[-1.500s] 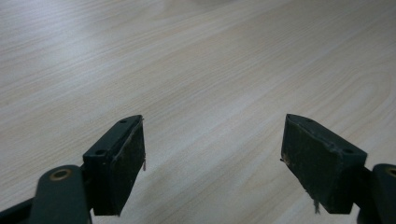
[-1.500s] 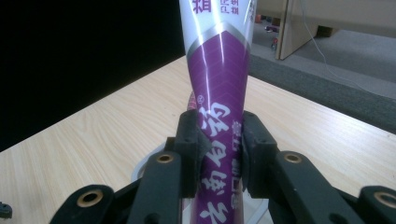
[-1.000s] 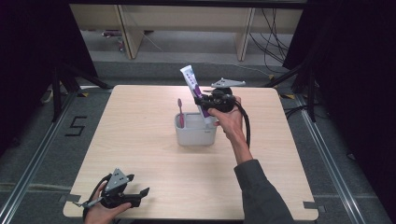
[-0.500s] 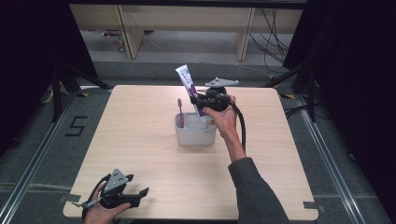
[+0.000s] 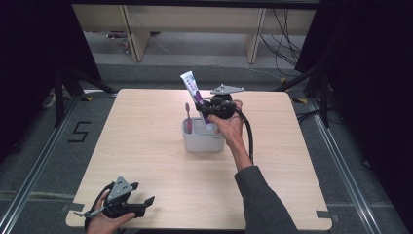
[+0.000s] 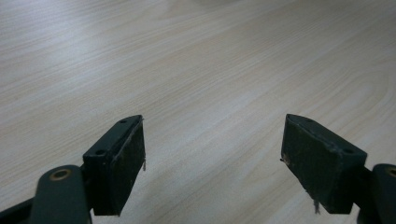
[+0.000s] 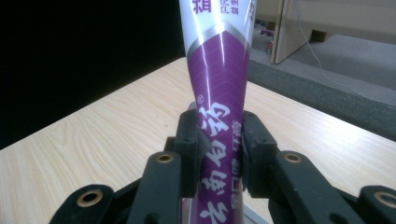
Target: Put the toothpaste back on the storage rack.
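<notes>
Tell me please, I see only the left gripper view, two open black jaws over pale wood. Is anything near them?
Observer: No. In the high view the left gripper rests at the near left corner of the light wooden table, apart from everything.
Operator: Where is the other one?
Observer: The right gripper is above the white rectangular plastic holder at the table's middle.
Operator: Does it hold something?
Observer: Yes, its jaws are clamped on a purple and white toothpaste tube, upright.
Operator: Is the holder empty?
Observer: No, a pink toothbrush stands in it.
</notes>
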The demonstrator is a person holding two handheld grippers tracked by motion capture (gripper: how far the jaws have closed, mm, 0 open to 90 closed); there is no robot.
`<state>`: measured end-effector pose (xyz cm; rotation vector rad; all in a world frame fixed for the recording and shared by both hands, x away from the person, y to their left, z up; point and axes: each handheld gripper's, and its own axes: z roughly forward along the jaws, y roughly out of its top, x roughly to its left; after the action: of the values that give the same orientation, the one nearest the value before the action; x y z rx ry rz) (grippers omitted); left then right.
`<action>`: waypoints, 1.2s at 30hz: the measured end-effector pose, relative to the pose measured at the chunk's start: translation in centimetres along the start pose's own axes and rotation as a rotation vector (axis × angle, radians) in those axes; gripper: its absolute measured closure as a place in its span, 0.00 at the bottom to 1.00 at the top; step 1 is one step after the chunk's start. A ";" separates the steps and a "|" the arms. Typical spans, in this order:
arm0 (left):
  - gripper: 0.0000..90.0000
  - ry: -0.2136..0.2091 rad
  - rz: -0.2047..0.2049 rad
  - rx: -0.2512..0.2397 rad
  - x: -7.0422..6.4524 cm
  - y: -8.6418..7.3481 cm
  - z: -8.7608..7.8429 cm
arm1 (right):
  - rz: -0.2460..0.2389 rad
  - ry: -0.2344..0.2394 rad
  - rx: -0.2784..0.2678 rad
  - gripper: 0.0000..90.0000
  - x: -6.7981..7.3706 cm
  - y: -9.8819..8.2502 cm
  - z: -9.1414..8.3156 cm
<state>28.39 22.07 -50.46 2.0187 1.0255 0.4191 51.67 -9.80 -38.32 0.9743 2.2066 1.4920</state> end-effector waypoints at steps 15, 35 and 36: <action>0.23 -0.001 -0.001 0.003 -0.1 0.0 0.0 | 0.005 -0.010 0.037 0.80 -0.4 -1.6 0.5; 0.23 -0.008 -0.022 -0.021 -0.4 0.0 0.2 | 0.026 -0.017 0.068 0.79 -0.6 -2.9 0.4; 0.23 -0.011 -0.020 -0.022 -0.3 0.0 0.3 | 0.028 -0.019 0.069 0.79 -0.6 -2.9 0.5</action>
<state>28.35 21.68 -50.59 1.9877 1.0294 0.4067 51.30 -10.50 -41.19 1.0409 2.2532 1.4207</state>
